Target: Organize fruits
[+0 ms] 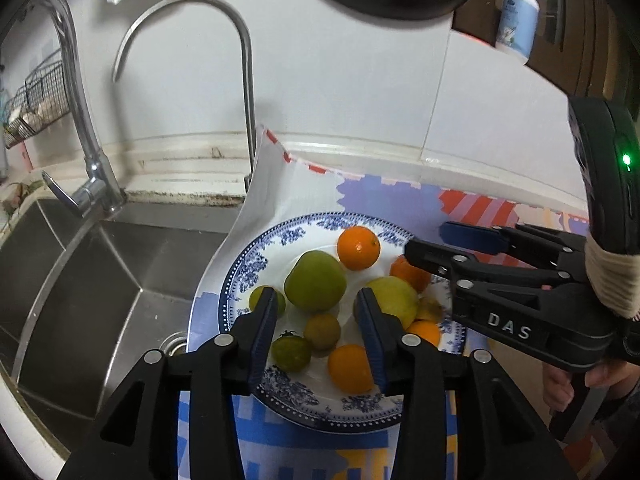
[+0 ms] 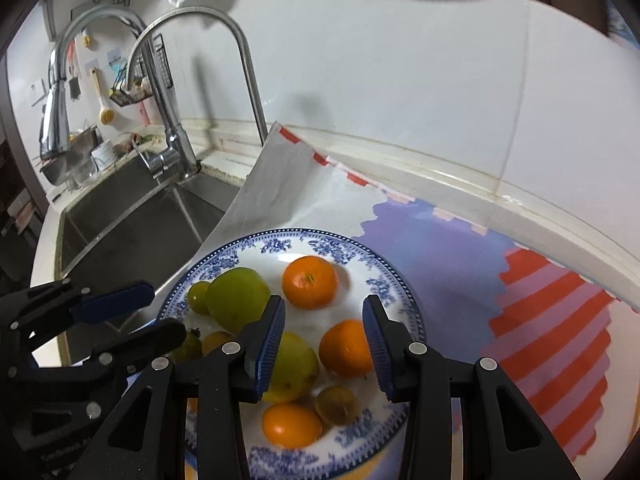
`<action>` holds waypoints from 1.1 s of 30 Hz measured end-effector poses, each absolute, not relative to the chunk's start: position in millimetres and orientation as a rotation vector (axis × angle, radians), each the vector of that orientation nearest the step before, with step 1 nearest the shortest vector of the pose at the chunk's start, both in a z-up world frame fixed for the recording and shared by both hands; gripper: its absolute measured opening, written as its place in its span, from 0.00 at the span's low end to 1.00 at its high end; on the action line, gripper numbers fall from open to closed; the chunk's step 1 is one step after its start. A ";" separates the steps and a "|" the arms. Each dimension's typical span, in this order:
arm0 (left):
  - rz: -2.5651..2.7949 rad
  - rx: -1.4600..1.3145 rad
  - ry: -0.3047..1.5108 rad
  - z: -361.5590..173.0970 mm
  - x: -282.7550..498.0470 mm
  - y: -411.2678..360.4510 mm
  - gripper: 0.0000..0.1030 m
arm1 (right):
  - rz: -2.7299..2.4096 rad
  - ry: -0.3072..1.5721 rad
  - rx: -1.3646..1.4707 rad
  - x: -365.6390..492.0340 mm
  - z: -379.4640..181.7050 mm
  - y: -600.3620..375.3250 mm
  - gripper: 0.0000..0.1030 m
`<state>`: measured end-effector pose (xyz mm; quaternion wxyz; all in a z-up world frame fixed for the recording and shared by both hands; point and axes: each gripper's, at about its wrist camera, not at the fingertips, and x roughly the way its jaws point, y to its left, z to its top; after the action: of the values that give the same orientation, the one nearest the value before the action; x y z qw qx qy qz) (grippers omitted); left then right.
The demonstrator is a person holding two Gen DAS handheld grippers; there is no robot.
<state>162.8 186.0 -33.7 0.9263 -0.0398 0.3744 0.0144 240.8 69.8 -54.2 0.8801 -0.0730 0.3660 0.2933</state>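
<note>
A blue-and-white patterned plate point(image 1: 248, 276) point(image 2: 392, 280) on the counter holds several fruits: a big green one point(image 1: 315, 286) point(image 2: 238, 298), a yellow-green one point(image 1: 394, 300) point(image 2: 294, 368), oranges point(image 1: 358, 247) point(image 2: 310, 282) and small green ones point(image 1: 322, 331). My left gripper point(image 1: 318, 320) hovers open over the plate's near side, with small fruits below the gap and nothing pressed. My right gripper point(image 2: 324, 320) is open above the plate's right half. An orange point(image 2: 346, 348) lies in its gap beside the right pad and is not clamped. Each gripper shows in the other's view, the right one point(image 1: 424, 242) and the left one point(image 2: 168, 312).
A steel sink point(image 1: 100, 280) with two curved faucets point(image 1: 244, 80) lies directly left of the plate. A colourful mat point(image 2: 560, 320) covers the counter under and right of the plate, its corner curled up at the wall. A hand point(image 1: 560, 384) holds the right gripper. A bottle point(image 1: 518, 20) stands up high.
</note>
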 end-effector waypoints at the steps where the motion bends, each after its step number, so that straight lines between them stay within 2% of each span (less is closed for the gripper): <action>1: 0.029 -0.080 0.760 -30.3 160.2 184.4 0.45 | 0.597 0.757 -0.149 237.3 -51.3 65.3 0.41; 3: 0.024 -0.078 0.734 -22.2 152.5 180.0 0.48 | 0.561 0.740 -0.138 228.6 -44.6 55.3 0.43; 5: 0.023 -0.072 0.707 -14.6 145.2 174.5 0.56 | 0.532 0.717 -0.133 218.2 -36.5 44.0 0.45; 7: 0.020 -0.058 0.671 -5.3 135.8 166.3 0.60 | 0.489 0.695 -0.127 206.6 -27.2 31.9 0.57; 10: 0.013 -0.041 0.639 4.7 125.2 156.4 0.64 | 0.439 0.659 -0.115 189.6 -14.0 16.5 0.66; 22: -0.026 0.016 0.520 38.5 73.6 120.3 0.74 | 0.269 0.565 -0.088 112.0 27.0 -42.0 0.79; 33: -0.040 0.010 0.502 43.5 34.4 99.5 0.85 | 0.191 0.535 -0.076 58.2 35.9 -72.0 0.84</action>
<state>34.4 99.5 43.5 0.9685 0.0047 0.2484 -0.0198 58.2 -72.0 35.9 0.9592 -0.0374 0.2639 0.0944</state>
